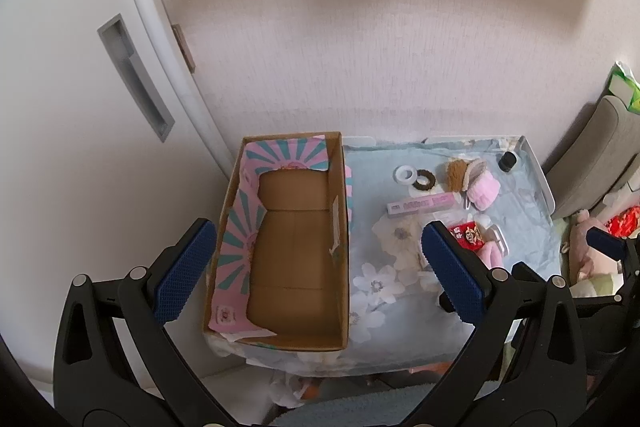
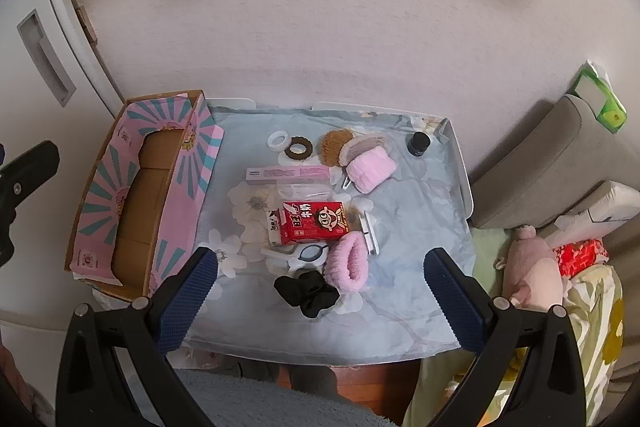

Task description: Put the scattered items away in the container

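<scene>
Hovering above the near edge of the tabletop (image 2: 400, 315), both grippers, left gripper (image 1: 318, 269) and right gripper (image 2: 320, 291), keep their jaws wide and hold nothing. At 12 o'clock from the right one lie black cloth (image 2: 308, 293) and a red carton (image 2: 316, 221), its writing unreadable. The empty cardboard box (image 2: 132, 211) stands at 10 o'clock, touching the left edge.

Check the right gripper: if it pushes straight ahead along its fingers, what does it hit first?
Probably the black fabric item, centred just ahead of the open right gripper, with the pink fuzzy item beside it. Depth is uncertain in the fisheye view.
</scene>
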Tool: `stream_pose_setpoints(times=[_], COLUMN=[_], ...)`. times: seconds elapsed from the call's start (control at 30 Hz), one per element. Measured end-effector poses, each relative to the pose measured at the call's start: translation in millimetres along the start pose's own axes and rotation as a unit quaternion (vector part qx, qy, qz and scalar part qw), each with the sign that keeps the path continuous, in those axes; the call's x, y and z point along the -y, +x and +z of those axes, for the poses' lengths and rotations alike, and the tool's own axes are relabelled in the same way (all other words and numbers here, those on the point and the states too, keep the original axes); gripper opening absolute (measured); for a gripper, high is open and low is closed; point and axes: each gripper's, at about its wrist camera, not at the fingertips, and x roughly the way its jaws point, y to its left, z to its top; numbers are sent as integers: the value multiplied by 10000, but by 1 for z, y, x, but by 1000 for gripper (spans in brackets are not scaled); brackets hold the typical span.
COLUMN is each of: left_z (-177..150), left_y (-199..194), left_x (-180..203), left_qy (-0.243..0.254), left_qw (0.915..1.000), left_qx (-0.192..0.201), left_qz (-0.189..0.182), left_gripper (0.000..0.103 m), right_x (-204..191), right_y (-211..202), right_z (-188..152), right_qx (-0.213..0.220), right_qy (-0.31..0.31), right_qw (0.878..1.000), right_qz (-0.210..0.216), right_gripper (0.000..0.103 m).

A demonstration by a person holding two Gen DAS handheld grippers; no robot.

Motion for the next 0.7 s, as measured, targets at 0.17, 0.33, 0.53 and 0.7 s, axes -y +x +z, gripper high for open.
stream_pose_setpoints(times=[0.17, 0.33, 0.53, 0.7], left_z=[0, 0, -2, -7], left_y=[2, 5, 17, 16], left_x=[-2, -8, -9, -2], left_qy=[-37, -175, -306, -309], left_qw=[10000, 9996, 9971, 9952], left_qx=[-1, 2, 73, 388], left_qz=[-22, -236, -691, -847], left_gripper=[102, 102, 102, 102], right_x=[8, 31, 60, 71], right_y=[0, -18, -33, -14], right_z=[1, 5, 11, 0], right_qx=[21, 537, 1083, 729], right_qy=[20, 125, 304, 389], right_qw=[10000, 9980, 9905, 9928], right_qz=[17, 324, 791, 865], right_gripper=[102, 103, 103, 103])
